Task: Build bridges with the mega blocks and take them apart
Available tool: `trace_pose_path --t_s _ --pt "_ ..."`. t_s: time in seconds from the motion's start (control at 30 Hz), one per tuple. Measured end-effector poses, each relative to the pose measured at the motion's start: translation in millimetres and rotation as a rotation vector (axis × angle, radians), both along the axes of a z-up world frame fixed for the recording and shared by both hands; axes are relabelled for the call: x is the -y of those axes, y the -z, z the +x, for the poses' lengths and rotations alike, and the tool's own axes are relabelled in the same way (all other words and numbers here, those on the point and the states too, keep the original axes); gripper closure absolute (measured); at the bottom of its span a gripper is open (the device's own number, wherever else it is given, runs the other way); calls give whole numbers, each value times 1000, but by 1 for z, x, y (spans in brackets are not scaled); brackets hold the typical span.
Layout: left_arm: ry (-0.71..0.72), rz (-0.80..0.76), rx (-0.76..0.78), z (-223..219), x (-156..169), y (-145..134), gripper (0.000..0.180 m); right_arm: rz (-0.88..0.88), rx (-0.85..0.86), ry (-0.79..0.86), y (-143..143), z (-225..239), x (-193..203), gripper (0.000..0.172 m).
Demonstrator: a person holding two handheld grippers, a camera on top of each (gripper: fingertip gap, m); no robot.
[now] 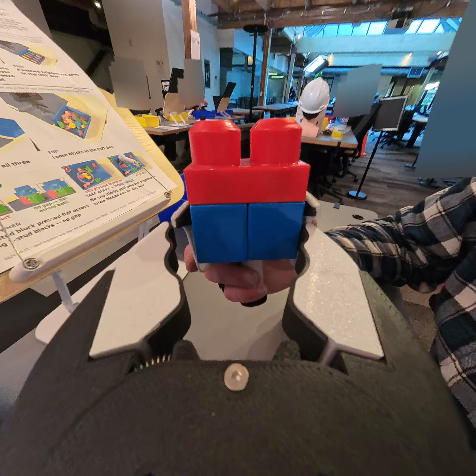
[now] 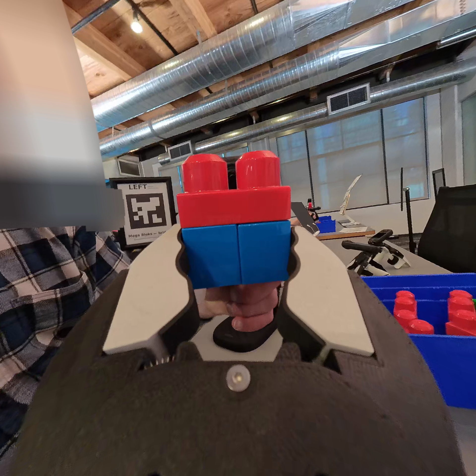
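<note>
My left gripper (image 1: 238, 231) has matte black bodies faced with smooth white plates, the inner pads wavy-edged; its fingers (image 1: 152, 270) are spread wide, with a sliver of gap beside the blocks on the left and the right side too close to call, so I count it released. My right gripper (image 2: 238, 253) is built the same, and its fingers (image 2: 164, 262) are clenched on the two blue blocks (image 2: 237, 255), pads pressed to both outer faces. These are glossy hard plastic cubes standing side by side. A red block (image 2: 234, 204) caps them, its long axis running side to side between my fingers, two rounded studs pointing up. The bridge is held aloft between both grippers. Beyond, a blue bin (image 2: 438, 360) on the counter (image 2: 401, 260) holds more red blocks (image 2: 412, 314); an instruction sheet (image 1: 64, 154) leans at left.
</note>
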State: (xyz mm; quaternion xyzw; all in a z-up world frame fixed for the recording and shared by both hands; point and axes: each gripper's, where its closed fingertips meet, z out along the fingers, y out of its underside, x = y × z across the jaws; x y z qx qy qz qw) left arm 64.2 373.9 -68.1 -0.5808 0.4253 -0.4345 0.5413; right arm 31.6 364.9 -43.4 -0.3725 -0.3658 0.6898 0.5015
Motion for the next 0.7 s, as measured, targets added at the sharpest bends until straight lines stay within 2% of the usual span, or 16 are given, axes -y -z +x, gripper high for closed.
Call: trace_pose_path --t_s 0.23,0.4,0.6,0.63,0.67,0.7 --pt "93 -84 131 -1 1 5 92 -95 -16 24 8 2 -4 95" --pt "97 -40 95 1 6 9 92 -55 3 46 11 4 2 96" --pt "158 -54 91 -3 9 11 95 -7 104 39 16 2 5 95" --pt "155 -43 82 -4 9 12 97 -3 115 51 17 3 3 95" --pt "157 -37 78 -6 9 12 108 10 116 89 16 6 0 93" --pt "145 -31 81 -8 7 11 109 12 127 105 15 9 -2 94"
